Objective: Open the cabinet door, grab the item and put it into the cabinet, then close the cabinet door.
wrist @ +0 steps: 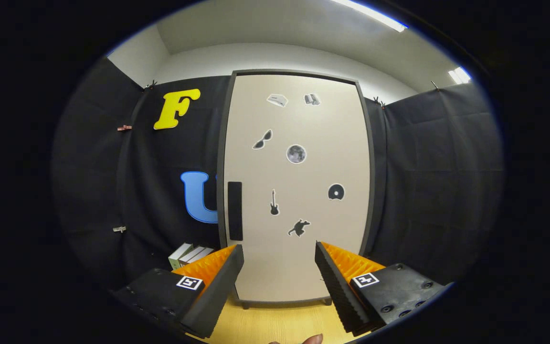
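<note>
Shut cabinet door (296,191) beyond spread fingers (337,282).

A recording booth: black cloth walls (428,181) clipped up; office ceiling light (375,14) above; wooden floor (280,325)

- Ahead of you, black cloth booth walls (428,191) hang pinned with small clips (124,127).
- Above them you see a white wall (280,57) and long ceiling lights (375,14).
- Below lies a pale wooden floor (280,325).

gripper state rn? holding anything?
Gripper: open, holding nothing, fingers spread, pointing at the closed cabinet door ahead.
</note>
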`<state>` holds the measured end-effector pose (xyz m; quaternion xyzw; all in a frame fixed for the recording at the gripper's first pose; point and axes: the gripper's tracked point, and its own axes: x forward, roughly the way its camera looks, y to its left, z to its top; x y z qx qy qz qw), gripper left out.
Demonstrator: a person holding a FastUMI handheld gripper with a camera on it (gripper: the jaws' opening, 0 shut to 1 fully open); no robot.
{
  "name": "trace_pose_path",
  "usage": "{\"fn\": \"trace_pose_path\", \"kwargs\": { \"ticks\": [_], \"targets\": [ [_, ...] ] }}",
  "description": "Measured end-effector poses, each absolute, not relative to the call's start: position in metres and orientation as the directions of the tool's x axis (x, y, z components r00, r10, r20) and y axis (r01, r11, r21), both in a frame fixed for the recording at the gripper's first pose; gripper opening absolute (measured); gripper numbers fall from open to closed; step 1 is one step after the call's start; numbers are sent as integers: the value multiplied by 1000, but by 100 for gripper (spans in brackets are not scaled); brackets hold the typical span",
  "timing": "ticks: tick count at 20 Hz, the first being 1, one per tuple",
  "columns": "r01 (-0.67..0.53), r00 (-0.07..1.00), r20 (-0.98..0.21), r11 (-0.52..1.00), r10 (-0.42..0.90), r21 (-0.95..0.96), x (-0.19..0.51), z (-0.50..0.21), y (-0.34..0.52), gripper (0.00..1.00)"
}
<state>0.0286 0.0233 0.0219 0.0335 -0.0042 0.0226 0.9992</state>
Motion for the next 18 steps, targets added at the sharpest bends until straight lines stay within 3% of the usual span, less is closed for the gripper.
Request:
{"fn": "trace_pose_path", "kwargs": {
  "ticks": [14, 18],
  "targets": [
    [-78, 994, -66, 996, 82, 51, 175, -6, 107, 97],
    [-43, 995, -85, 996, 50, 82, 201, -15, 110, 76]
  ]
}}
